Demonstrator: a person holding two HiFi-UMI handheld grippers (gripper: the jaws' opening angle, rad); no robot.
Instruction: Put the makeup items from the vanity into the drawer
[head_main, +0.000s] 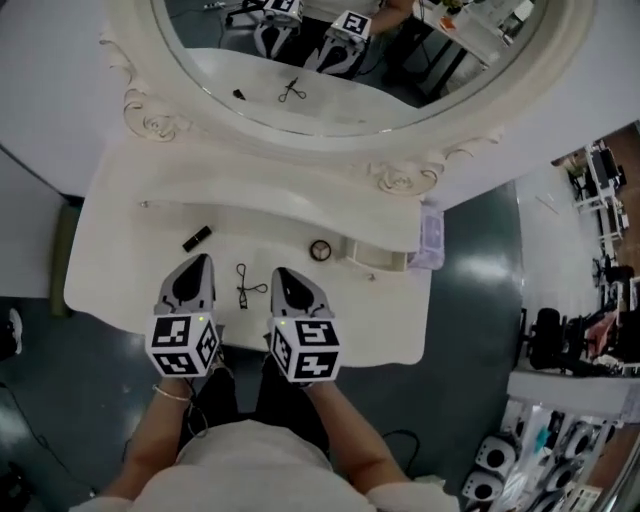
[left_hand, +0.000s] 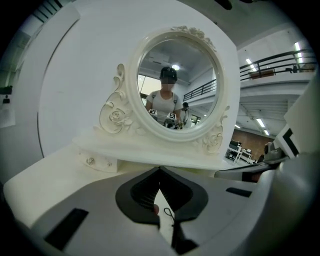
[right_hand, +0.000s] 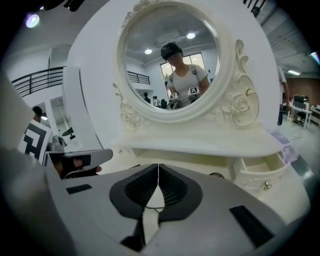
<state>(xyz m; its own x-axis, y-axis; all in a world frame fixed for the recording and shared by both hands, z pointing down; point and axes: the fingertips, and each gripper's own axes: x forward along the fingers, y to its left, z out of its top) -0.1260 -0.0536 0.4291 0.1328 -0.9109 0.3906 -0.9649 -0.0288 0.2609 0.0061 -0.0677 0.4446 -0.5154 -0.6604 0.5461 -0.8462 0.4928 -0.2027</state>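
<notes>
One black tube (head_main: 197, 238), one eyelash curler (head_main: 245, 285), one round compact (head_main: 320, 250), one open drawer (head_main: 378, 264)

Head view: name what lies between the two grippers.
In the head view, a thin black scissor-shaped tool lies on the vanity between the left gripper and right gripper.

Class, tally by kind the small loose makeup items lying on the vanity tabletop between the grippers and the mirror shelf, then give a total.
Black tube: 1
Black scissor-handled tool: 1
Round compact: 1
Total: 3
</notes>
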